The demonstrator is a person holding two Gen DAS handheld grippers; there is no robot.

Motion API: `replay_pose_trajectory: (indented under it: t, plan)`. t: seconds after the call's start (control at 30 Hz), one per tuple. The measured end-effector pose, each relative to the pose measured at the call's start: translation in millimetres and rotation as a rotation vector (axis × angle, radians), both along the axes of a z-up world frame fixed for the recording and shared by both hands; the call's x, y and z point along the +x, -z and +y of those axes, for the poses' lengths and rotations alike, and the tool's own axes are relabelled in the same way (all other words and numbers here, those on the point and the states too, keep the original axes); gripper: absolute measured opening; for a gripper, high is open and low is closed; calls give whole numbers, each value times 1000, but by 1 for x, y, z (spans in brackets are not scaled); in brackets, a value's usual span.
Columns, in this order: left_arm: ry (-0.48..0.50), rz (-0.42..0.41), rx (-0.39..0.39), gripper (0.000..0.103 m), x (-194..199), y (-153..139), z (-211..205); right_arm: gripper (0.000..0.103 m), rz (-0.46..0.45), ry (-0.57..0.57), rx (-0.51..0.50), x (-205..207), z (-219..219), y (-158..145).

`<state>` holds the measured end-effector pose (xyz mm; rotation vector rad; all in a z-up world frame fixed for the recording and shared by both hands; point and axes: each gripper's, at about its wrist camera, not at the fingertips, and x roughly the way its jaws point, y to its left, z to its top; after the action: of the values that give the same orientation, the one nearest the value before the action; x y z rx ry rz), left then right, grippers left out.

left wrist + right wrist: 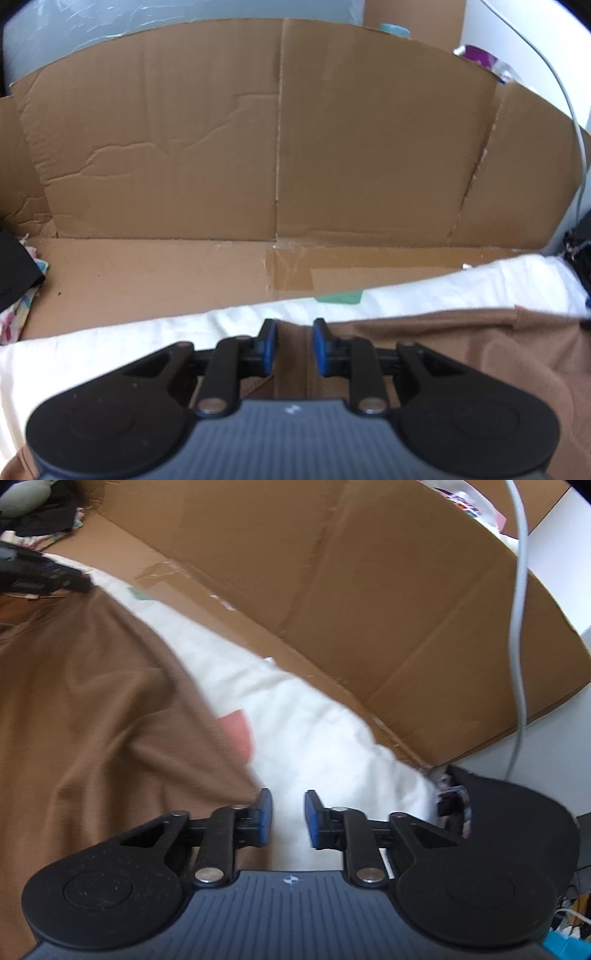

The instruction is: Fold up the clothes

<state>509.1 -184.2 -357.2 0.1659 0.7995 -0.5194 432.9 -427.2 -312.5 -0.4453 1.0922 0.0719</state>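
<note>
1. The left gripper (294, 345) has its blue pads a narrow gap apart over the top edge of a brown garment (461, 369); brown cloth shows in the gap, but whether the pads pinch it I cannot tell.
2. The right gripper (287, 819) also has its pads slightly apart. White fabric shows between them, and the brown garment's edge lies against the left finger (263, 814); I cannot tell if anything is gripped.
3. The brown garment (92, 701) is spread on a white sheet (314, 731), with a pink patch (238, 734) at its edge.
4. Beyond the sheet is flattened cardboard (258, 147), its far part standing up like a wall.
5. A grey cable (519, 627) hangs at the right.
6. Dark and patterned clothes (14, 288) are heaped at the left.
</note>
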Motion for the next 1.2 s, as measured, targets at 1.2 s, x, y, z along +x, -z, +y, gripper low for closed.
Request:
replay_pose_trajectory:
  t: [1.2]
  plan:
    - [42, 6, -1, 24, -17, 2, 5, 4, 100, -15, -39, -53, -10, 4]
